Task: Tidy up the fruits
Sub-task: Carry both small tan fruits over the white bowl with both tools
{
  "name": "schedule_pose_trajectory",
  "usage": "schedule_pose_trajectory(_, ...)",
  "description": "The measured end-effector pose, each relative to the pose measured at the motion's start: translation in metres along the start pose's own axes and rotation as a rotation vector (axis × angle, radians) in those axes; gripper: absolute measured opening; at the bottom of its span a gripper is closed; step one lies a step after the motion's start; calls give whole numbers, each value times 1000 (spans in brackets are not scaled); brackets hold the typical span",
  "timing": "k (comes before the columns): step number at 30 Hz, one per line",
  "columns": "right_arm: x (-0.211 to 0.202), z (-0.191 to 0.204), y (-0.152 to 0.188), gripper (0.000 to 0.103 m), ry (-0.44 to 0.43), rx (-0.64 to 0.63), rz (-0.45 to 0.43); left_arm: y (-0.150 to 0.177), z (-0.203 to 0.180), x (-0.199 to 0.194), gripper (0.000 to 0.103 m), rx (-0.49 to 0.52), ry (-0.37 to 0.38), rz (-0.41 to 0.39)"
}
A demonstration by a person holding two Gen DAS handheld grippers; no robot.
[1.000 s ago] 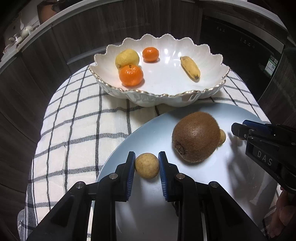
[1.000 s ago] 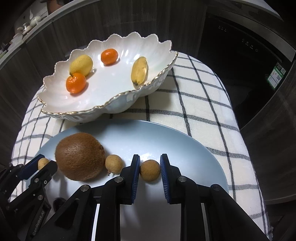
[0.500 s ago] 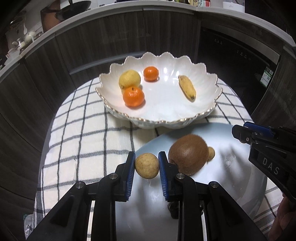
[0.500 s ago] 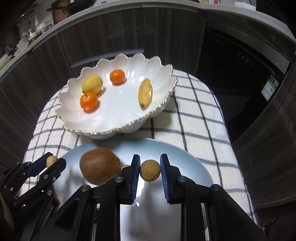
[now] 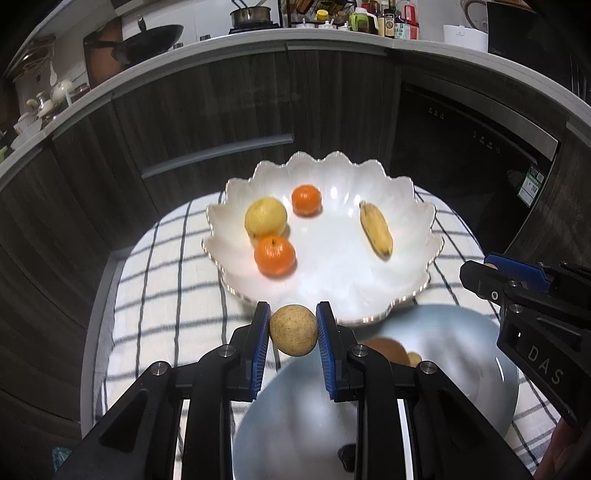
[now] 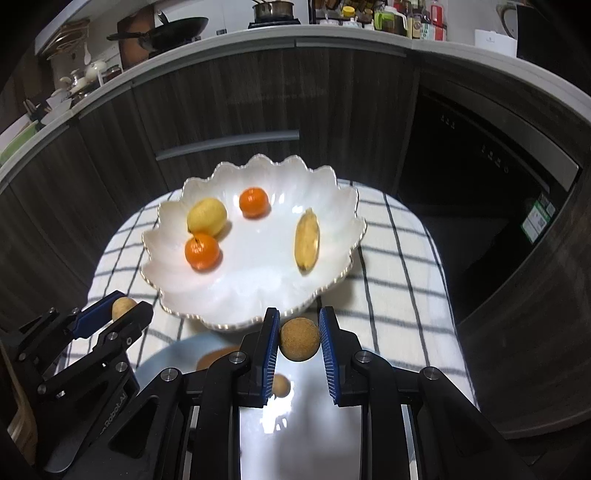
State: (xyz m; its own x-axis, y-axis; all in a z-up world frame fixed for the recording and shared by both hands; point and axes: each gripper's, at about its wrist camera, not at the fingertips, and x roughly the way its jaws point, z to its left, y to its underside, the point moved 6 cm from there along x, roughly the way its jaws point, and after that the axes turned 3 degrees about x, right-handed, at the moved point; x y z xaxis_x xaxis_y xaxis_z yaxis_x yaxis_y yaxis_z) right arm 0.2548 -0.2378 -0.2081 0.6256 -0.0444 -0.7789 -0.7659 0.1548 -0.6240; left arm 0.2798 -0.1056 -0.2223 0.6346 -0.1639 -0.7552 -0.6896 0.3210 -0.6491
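My left claw (image 5: pixel 292 329) pinches one small tan fruit (image 5: pixel 293 329), my right claw (image 6: pixel 298 339) another (image 6: pixel 299 339), both above the blue plate (image 5: pixel 461 332) near the white bowl (image 5: pixel 406 284).

A home kitchen. Beyond the left gripper (image 5: pixel 291 334), a curved counter (image 5: pixel 258 40) carries a wok (image 5: pixel 155 38), a saucepan (image 5: pixel 248 14) on a hob, and bottles of sauces (image 5: pixel 384 20). Dark wood-grain cabinets (image 5: pixel 207 110) stand below it, with a built-in black appliance (image 5: pixel 461 147) off to the right. Nearer, a checked cloth (image 5: pixel 166 295) covers a small table bearing a scalloped white fruit bowl (image 5: pixel 417 206).
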Motion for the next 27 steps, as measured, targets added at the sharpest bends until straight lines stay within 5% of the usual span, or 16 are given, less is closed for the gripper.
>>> schedule_pose_trajectory(12, 5, 7, -44, 24, -9, -19, -50, -43, 5, 16, 26, 22, 33, -19)
schedule_pose_trajectory(27, 61, 7, -47, 24, -32, -3, 50, -52, 7, 63, 26, 21, 68, 47)
